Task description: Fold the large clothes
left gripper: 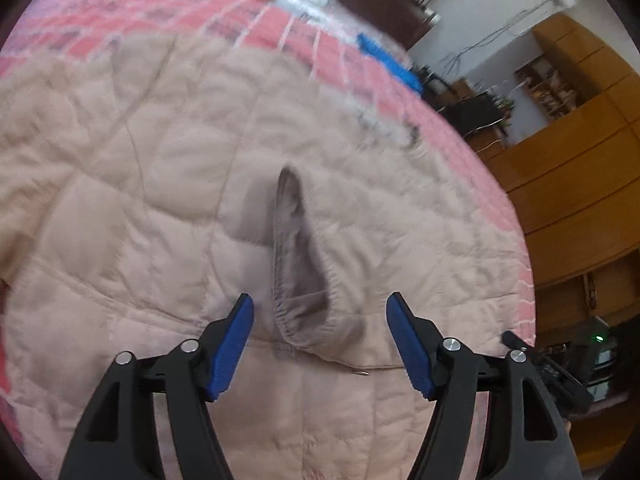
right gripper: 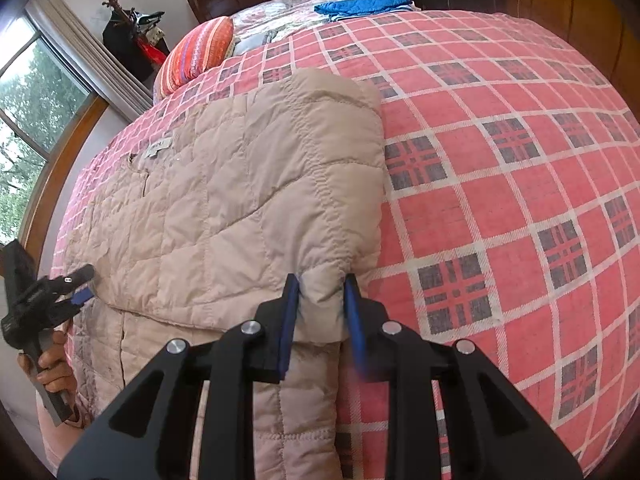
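A beige quilted jacket [right gripper: 240,200] lies spread on the red plaid bedcover [right gripper: 500,160], its upper part folded over. My right gripper [right gripper: 322,284] is shut on the jacket's folded right edge, with fabric pinched between the blue pads. In the left wrist view the jacket [left gripper: 140,200] fills the frame and a grey-lined sleeve cuff [left gripper: 300,280] gapes open. My left gripper [left gripper: 320,300] hovers open just over that cuff, one finger on each side. From the right wrist view the left gripper [right gripper: 80,288] sits at the jacket's left edge, held by a hand [right gripper: 52,372].
An orange striped pillow [right gripper: 200,52] and a folded blue cloth [right gripper: 360,4] lie at the head of the bed. A window [right gripper: 32,92] is on the left side. Wooden cabinets [left gripper: 560,180] stand beyond the bed's right edge.
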`<state>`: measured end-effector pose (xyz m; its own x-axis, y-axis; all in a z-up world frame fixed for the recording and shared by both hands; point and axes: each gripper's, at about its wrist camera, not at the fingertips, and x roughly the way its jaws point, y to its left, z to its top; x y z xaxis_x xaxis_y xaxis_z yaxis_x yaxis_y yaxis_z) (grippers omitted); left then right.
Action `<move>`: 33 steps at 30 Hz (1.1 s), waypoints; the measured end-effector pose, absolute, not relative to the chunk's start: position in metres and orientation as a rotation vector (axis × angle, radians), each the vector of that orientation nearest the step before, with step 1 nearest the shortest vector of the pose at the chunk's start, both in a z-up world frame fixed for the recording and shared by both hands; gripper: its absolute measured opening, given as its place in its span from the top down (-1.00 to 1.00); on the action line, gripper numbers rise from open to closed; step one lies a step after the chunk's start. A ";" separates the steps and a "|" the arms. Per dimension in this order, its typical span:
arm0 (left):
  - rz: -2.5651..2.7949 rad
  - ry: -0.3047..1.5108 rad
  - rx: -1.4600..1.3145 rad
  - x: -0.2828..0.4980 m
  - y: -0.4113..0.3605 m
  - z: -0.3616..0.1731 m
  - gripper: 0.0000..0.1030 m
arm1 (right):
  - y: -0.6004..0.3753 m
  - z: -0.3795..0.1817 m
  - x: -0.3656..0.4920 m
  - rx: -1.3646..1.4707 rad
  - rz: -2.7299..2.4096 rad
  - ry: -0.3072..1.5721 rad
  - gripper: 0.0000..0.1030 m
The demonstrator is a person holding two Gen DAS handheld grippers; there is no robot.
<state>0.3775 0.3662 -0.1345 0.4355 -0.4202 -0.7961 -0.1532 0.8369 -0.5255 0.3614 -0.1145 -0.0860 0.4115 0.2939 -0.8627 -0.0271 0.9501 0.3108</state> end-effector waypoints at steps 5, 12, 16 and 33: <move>-0.207 1.102 -0.553 0.380 0.347 -0.127 0.58 | -0.115 -0.083 0.363 0.275 0.201 1.132 0.56; -0.186 0.993 -0.523 0.370 0.364 -0.093 0.73 | -0.098 -0.065 0.360 0.259 0.263 1.101 0.56; -0.122 0.978 -0.471 0.362 0.384 -0.097 0.73 | -0.078 -0.071 0.363 0.247 0.301 1.122 0.54; -0.066 0.909 -0.326 0.345 0.371 -0.067 0.15 | -0.039 -0.048 0.359 0.224 0.400 1.110 0.45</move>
